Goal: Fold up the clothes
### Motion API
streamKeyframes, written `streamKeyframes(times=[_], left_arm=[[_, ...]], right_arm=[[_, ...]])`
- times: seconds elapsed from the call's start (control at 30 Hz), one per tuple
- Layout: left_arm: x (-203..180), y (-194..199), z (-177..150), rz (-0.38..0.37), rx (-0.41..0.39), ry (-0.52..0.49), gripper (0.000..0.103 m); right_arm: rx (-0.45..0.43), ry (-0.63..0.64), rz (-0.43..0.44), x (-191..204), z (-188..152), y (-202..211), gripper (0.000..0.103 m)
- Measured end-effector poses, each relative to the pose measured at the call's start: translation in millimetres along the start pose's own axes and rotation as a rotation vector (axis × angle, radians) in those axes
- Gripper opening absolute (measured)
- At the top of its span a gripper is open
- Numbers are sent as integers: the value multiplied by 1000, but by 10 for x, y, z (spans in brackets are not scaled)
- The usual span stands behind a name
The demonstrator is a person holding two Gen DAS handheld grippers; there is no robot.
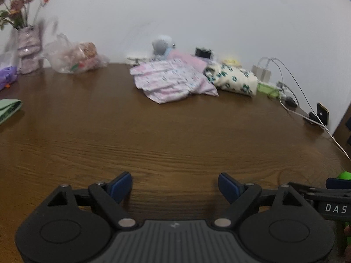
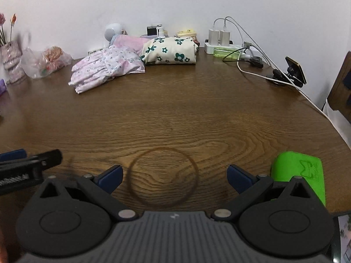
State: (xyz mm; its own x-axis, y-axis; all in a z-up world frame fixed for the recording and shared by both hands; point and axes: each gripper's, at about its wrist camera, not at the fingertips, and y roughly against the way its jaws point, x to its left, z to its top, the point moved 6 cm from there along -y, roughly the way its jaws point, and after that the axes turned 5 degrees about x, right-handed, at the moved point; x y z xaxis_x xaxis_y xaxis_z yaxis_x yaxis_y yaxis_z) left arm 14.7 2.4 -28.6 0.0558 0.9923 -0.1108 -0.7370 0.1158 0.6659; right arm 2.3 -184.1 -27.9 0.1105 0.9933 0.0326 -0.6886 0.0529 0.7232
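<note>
Grippers: left gripper (image 1: 175, 188) and right gripper (image 2: 173, 178) both spread wide, holding nothing.
Plastic bag (image 2: 43, 62): holds blurred items.
Table (image 2: 175, 114): bare wood between grippers and folded clothes (image 2: 107, 70).

- The broad middle of the worktop (image 2: 171, 114) lies bare from the near edge to the far row of things, leaving open passage for either claw.
- At the far side, the pink clothes (image 2: 105, 68) and the flowered bundle (image 2: 171, 51) lie touching, blocking the back centre.
- Chargers (image 2: 219, 37) and trailing cables (image 2: 258, 72) clutter the far right; a phone on its stand (image 2: 294, 72) is near that edge.
- A plastic bag (image 1: 72, 57) and a vase (image 1: 27, 50) close the far left corner.
- A green cloth (image 1: 8, 109) lies at the left edge.
- A green object (image 2: 300, 175) sits just beside the right claw (image 2: 174, 178).
- The left claw (image 1: 175, 188) hangs close beside the right one, leaving little room between them.
</note>
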Motion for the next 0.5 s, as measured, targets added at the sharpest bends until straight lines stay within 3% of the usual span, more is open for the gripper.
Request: streamKeyframes(times=[0.23,0.4,0.5], left_arm=[[18,22,-42,12,3,-12,94],[-87,-54,-55,57,41,-93,103],[-137,-74,-70,58,51,-130,103]], right_arm=[[-21,29,-12,80,-29,-115,103],[-26,28,2,65,-21,-123,103],[-26,31,5,52,-23,-121,103]])
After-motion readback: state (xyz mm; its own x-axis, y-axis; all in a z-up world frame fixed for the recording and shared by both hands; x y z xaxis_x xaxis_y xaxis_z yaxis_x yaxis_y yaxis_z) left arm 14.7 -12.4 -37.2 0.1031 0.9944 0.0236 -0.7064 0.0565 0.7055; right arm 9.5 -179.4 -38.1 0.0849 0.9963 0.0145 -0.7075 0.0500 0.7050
